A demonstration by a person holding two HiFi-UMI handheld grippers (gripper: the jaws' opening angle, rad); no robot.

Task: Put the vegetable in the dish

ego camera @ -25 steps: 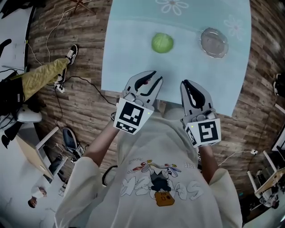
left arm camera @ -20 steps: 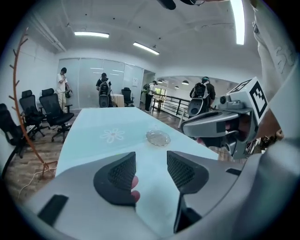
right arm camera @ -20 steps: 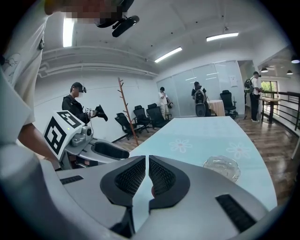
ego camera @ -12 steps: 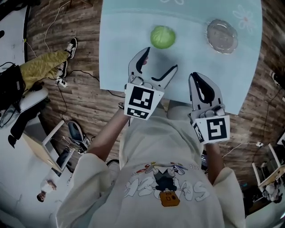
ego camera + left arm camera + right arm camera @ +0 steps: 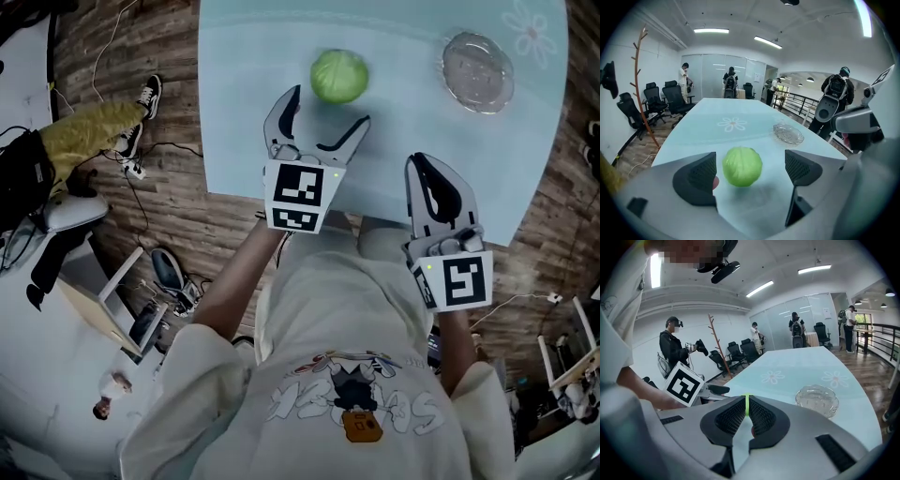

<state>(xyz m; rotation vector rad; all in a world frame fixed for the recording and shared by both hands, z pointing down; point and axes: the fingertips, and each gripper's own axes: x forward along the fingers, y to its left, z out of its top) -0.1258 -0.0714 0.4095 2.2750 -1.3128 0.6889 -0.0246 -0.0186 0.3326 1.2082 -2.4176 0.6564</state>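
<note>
green round vegetable (image 5: 339, 76) sits on the pale table (image 5: 244, 141), well apart from the glass dish (image 5: 478, 72). the left gripper (image 5: 327, 108) has come in just short of it, jaws just opened wide, nothing held, likely set to grasp. the right gripper (image 5: 427, 167) is closed, empty.

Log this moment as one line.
left gripper: jaws just opening, nothing between, cabbage ahead | right gripper: shut, empty | dish: empty

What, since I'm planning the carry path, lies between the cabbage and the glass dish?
Nothing: in the head view only bare pale-blue table separates the cabbage from the glass dish.
</note>
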